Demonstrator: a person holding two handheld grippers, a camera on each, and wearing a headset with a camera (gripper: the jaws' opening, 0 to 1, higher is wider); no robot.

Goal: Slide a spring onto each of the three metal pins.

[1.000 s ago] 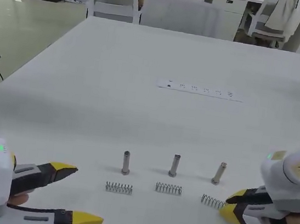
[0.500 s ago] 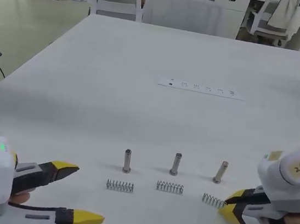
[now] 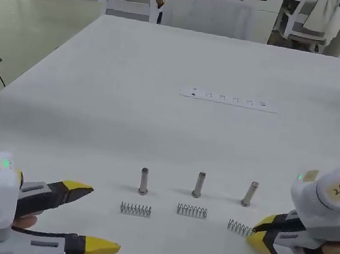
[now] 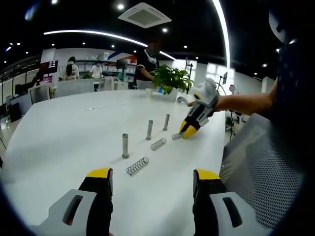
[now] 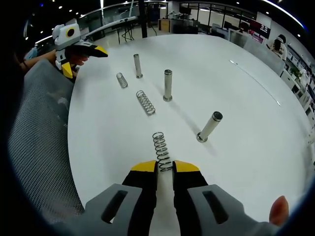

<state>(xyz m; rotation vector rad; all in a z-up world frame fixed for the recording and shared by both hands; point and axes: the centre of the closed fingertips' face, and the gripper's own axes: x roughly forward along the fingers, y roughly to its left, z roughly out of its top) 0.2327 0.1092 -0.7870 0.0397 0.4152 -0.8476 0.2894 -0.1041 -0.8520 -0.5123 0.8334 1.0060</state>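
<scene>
One spring [image 5: 161, 150] end pinched between right gripper [image 5: 165, 166] fingers; left gripper [image 4: 153, 173] wide open, empty

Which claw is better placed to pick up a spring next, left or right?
Right. The right claw pinches the end of the rightmost spring, near the rightmost pin. The left claw hangs open, apart from every spring.

A: Near end of the spring [image 5: 160, 145] runs in between the tips of the right gripper [image 5: 166, 167]. Pinched or merely touching, we cannot tell.
B: Agreed. In head view the bottom edge crops the left gripper [image 3: 95, 217]. On the strip [image 3: 230, 100], markings too small for us to read.
</scene>
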